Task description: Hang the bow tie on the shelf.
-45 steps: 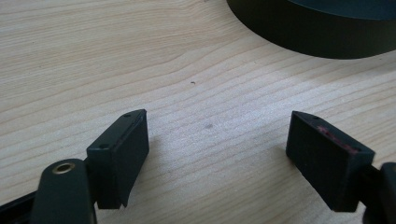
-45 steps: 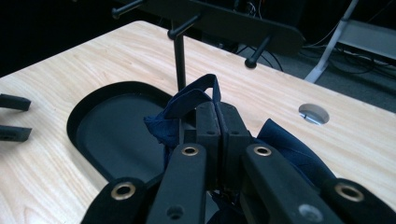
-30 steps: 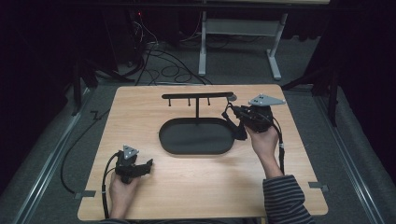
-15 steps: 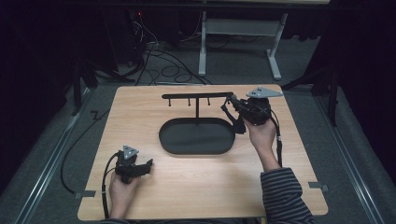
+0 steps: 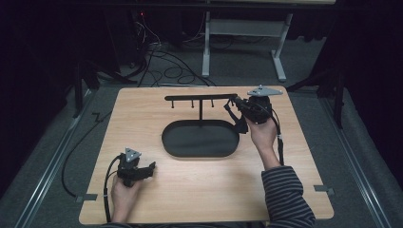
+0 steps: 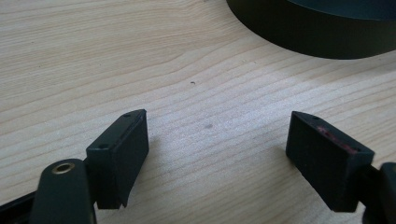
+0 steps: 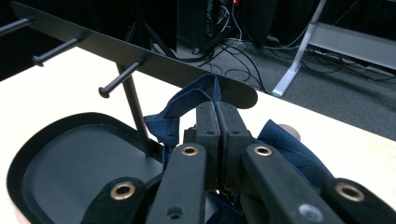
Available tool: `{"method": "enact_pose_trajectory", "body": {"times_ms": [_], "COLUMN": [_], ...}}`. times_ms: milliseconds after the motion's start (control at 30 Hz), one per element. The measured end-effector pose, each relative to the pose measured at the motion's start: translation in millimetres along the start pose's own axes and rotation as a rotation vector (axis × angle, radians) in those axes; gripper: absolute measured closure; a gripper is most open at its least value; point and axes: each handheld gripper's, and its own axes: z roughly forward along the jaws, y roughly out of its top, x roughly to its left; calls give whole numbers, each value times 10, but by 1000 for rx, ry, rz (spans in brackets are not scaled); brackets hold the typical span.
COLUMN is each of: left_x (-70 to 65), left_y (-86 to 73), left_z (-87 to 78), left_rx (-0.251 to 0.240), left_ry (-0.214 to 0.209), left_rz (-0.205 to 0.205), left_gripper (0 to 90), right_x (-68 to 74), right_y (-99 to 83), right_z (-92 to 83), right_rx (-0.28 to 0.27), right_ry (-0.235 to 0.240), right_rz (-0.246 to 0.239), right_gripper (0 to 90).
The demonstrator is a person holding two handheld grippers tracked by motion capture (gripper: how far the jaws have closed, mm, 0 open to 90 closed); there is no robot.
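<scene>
The dark blue cloth strap [image 7: 187, 109] is a soft, folded band of denim-like fabric, bunched into loops around the tips of the right gripper [image 7: 217, 112]. That gripper's jaws are pressed together on a fold of it, and more of the fabric spills out on both sides below the tips. In the high view the strap [image 5: 234, 114] hangs as a thin dark loop just beside the right end of the black peg rack [image 5: 199, 97]; whether it touches the rack's bar cannot be told from there.

The rack stands on a thin post rising from the far edge of the oval black tray [image 5: 199, 140], which sits in the middle of the wooden table [image 5: 190, 190]. Bare wood lies open on every side of the tray, widest toward the near edge.

The right hand [image 5: 261, 133] reaches forward past the tray's right end, the gripper held up near the bar's tip. The left gripper [image 6: 217, 154] rests low over the table at the near left corner, its jaws spread wide with nothing between them, the tray's rim ahead of it.
</scene>
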Motion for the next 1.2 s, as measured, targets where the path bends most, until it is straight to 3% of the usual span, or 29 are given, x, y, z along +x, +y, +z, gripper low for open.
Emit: {"method": "enact_pose_trajectory", "body": {"times_ms": [533,1200], "left_x": [0,1], "left_y": [0,0], "left_z": [0,0], "left_rx": [0,0], "left_ry": [0,0], "left_rz": [0,0], "left_gripper": [216,217], "right_x": [-82,-197], "right_y": [-39,-62], "right_z": [67,-204], "right_rx": [30,1], "right_ry": [-7,2], "right_rz": [36,66], "right_gripper": [850,745]}}
